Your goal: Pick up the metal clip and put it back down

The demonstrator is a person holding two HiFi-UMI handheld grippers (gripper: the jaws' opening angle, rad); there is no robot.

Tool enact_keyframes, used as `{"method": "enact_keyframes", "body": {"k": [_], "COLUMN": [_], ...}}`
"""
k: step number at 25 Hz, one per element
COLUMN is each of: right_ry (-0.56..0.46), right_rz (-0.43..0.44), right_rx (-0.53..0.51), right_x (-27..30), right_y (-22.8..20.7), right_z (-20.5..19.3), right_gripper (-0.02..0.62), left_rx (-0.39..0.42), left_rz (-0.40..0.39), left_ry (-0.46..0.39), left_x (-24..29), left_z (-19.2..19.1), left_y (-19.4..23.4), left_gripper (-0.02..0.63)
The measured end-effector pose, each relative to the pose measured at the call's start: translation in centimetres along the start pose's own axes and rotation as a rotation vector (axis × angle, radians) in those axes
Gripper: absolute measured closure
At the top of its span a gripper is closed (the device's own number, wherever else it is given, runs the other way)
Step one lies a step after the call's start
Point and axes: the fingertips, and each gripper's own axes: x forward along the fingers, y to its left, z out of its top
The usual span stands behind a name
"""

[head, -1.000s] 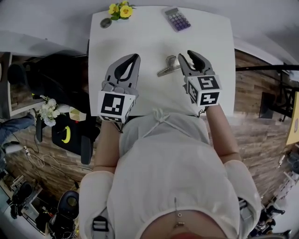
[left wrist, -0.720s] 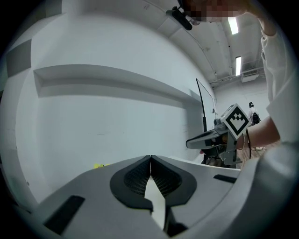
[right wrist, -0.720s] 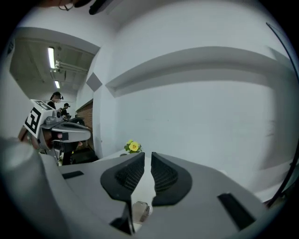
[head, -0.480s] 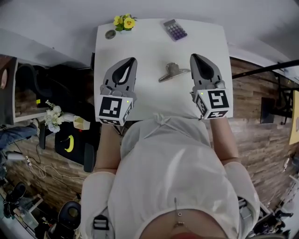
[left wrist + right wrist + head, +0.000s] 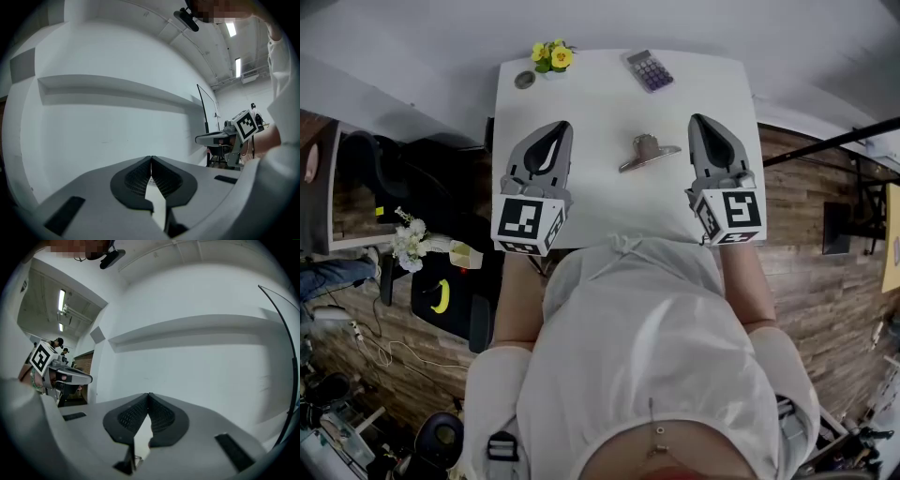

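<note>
Metal clip (image 5: 647, 154) lies flat on the white counter (image 5: 600, 94), between the left gripper (image 5: 558, 127) and the right gripper (image 5: 701, 120), touching neither. Both grippers have their fingers (image 5: 133, 178) closed together on nothing, so I judge the put-down step finished. The next move calls only for drawing both grippers clear of the clip.

The silver metal clip (image 5: 647, 153) lies on the white square tabletop (image 5: 600, 108), between the left claw (image 5: 560, 126) and the right claw (image 5: 698, 120). Behind it sit the purple calculator (image 5: 649, 70) and, farther left, the yellow flowers (image 5: 553, 57).
</note>
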Motion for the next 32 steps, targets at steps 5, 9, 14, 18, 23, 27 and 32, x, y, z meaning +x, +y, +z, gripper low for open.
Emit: {"method": "enact_keyframes", "body": {"k": [5,9,14,18,23,27,32], "right_ry": [0.003,0.005,0.004,0.005,0.009,0.010,0.010], "right_rz": [0.022,0.044,0.056,0.054,0.049,0.061,0.066], "right_rx": [-0.008,-0.001,0.011,0.023,0.027,0.018,0.039], "right_x": [0.0,0.2,0.4,0.3,0.2,0.2,0.2], "right_y": [0.5,1.0,1.6,1.8,1.6,1.9,1.8], "right_z": [-0.1,-0.1,-0.2,-0.3,-0.4,-0.6,-0.9], "right_gripper": [0.593,0.594,0.594,0.594,0.594,0.594,0.594], "left_rx": [0.007,0.009,0.008,0.011,0.008,0.006,0.002], "left_rz": [0.000,0.001,0.002,0.000,0.006,0.009,0.010], "left_ry": [0.004,0.007,0.006,0.008,0.011,0.013,0.015], "left_x": [-0.1,-0.1,-0.3,-0.5,-0.7,-0.7,-0.6], "left_z": [0.0,0.0,0.0,-0.1,-0.1,-0.3,-0.5], "left_y": [-0.3,-0.3,-0.3,-0.5,-0.5,-0.7,-0.9], "left_gripper": [0.588,0.588,0.588,0.588,0.588,0.588,0.588]}}
